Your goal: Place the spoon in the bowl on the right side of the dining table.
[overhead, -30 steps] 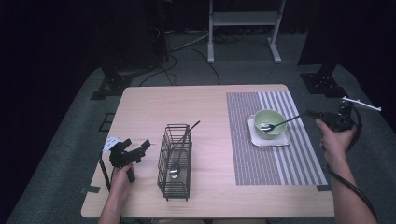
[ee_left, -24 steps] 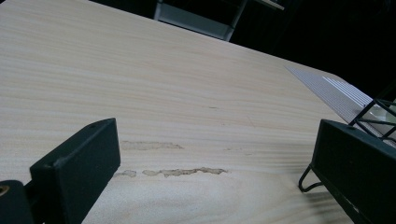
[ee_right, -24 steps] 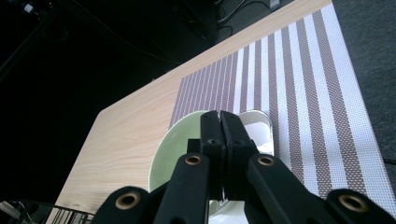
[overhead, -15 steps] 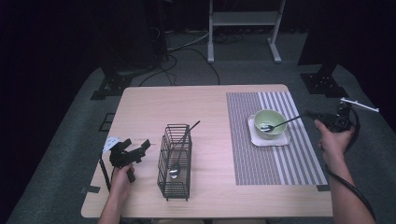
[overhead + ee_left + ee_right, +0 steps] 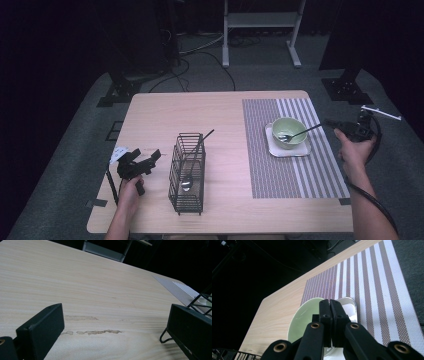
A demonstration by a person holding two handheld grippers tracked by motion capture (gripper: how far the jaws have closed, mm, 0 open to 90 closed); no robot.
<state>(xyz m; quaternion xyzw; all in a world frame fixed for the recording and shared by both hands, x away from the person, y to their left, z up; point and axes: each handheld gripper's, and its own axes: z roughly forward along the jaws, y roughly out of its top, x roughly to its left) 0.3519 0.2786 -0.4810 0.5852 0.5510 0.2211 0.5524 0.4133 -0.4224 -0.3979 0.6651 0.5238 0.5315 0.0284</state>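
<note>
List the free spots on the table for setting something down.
Bare wood: the whole far-left stretch of the table behind the wire basket, and the strip between basket and striped mat. The mat's near end is free. It is crowded around the green bowl.

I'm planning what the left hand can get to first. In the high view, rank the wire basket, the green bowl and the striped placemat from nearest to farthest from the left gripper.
From the left gripper:
1. Wire basket, just to its right, near the table's front.
2. Striped placemat, on the table's right half.
3. Green bowl, on the placemat, toward the right.
</note>
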